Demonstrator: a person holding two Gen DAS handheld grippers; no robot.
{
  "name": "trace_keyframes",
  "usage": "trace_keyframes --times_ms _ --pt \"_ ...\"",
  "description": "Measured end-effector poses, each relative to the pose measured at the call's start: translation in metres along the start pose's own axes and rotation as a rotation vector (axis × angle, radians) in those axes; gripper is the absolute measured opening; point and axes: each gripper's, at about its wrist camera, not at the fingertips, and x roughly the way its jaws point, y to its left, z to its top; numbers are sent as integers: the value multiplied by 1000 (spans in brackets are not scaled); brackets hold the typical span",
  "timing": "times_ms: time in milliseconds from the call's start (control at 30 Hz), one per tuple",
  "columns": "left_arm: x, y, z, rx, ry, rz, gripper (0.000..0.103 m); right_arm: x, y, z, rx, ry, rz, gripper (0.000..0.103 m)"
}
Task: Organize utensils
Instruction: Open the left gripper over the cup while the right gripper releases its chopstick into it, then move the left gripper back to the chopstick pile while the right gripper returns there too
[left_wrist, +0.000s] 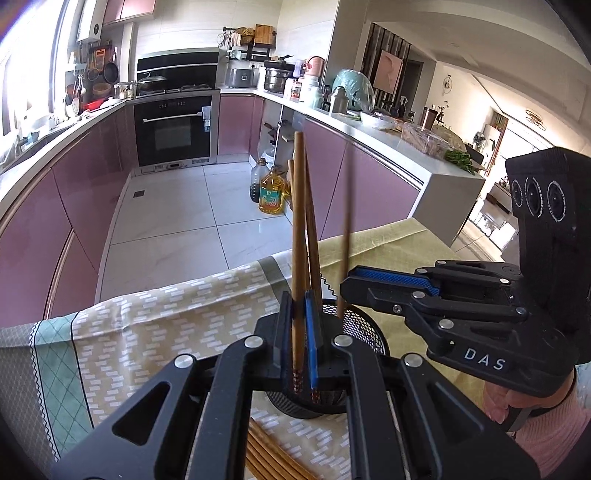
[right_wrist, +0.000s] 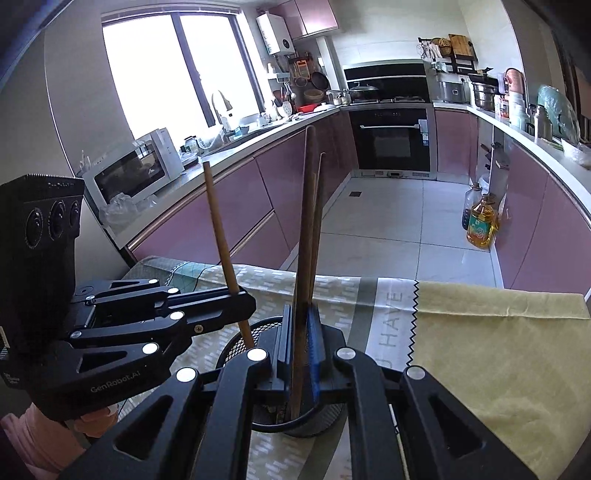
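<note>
A black mesh cup (left_wrist: 365, 332) stands on the cloth-covered table; it also shows in the right wrist view (right_wrist: 236, 339). My left gripper (left_wrist: 300, 306) is shut on a brown chopstick (left_wrist: 298, 221), held upright with its tip down in the cup. My right gripper (right_wrist: 300, 321) is shut on another brown chopstick (right_wrist: 306, 229), also upright over the cup. A further chopstick (left_wrist: 347, 243) stands in the cup. Several loose chopsticks (left_wrist: 273, 458) lie on the cloth in front of the cup. Each gripper shows in the other's view.
The table carries a patterned green and beige cloth (left_wrist: 147, 325) and a yellow cloth (right_wrist: 498, 339). Beyond its far edge lie the tiled kitchen floor, pink cabinets, an oven (left_wrist: 173, 125) and oil bottles (left_wrist: 271, 192).
</note>
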Motion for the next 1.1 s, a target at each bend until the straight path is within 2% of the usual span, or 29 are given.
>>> trace_keyframes --times_ms 167,233,333,467,600,667,800,967,1100 --pt "-3 1 -7 -9 -8 8 8 -4 -4 -3 15 -12 4 8" --pt "-9 0 -11 -7 -29 12 14 -7 -2 -6 10 -20 10 9" --pt "-26 -3 -20 -3 -74 30 26 -16 2 -11 1 -38 20 21" --pt "-58 -7 -40 35 -161 69 52 -39 19 -26 -53 -87 48 36" --pt "-83 -3 -66 40 -190 80 60 -58 39 -48 -117 -102 86 44" --pt "-87 2 -81 39 -173 113 60 -60 46 -60 -135 -84 103 44" --pt "-82 14 -114 11 -82 132 61 -47 56 -91 -149 2 98 44" --pt "-66 24 -150 -28 27 136 61 -20 61 -122 -124 118 110 44" --pt "-56 28 -167 -55 77 137 61 -7 64 -135 -119 156 87 44"
